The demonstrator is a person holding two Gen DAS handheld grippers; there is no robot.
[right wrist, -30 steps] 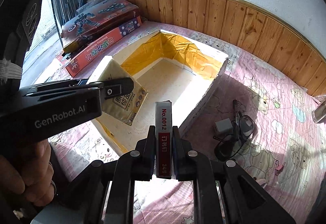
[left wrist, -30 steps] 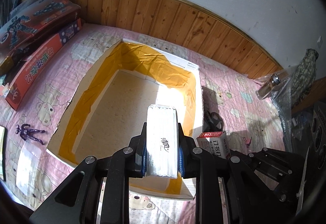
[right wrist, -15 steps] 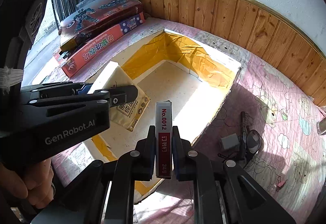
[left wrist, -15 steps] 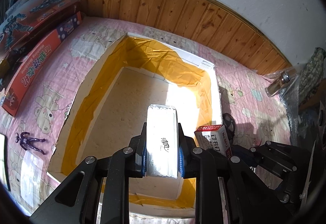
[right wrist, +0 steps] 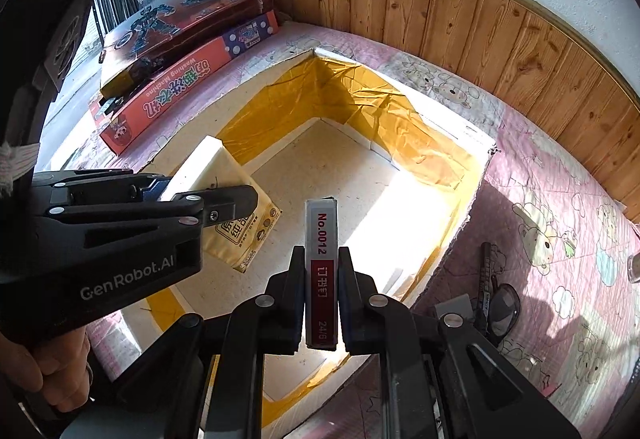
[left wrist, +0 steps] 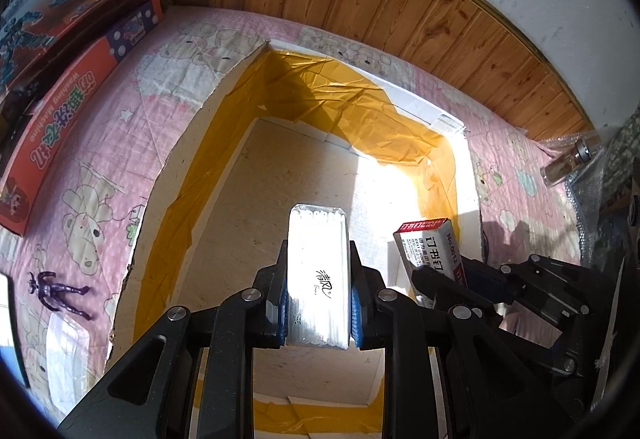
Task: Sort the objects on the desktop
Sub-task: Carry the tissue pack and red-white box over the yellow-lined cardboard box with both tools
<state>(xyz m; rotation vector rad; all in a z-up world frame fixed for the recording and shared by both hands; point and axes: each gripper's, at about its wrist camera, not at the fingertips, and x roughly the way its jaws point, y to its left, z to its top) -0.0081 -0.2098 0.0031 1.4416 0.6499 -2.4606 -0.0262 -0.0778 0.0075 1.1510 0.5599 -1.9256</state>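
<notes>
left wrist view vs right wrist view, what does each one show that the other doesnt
Only the left wrist view shows the purple toy figure and the small bottle. Only the right wrist view shows the pen, the glasses and the person's hand. Both show the open box with yellow tape, the tissue pack in the left gripper, the staple box in the right gripper, and the stacked toy boxes.

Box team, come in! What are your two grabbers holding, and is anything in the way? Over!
Left gripper shut on tissue pack. Right gripper shut on staple box. Both above the open box. Inside looks bare, nothing blocking.
</notes>
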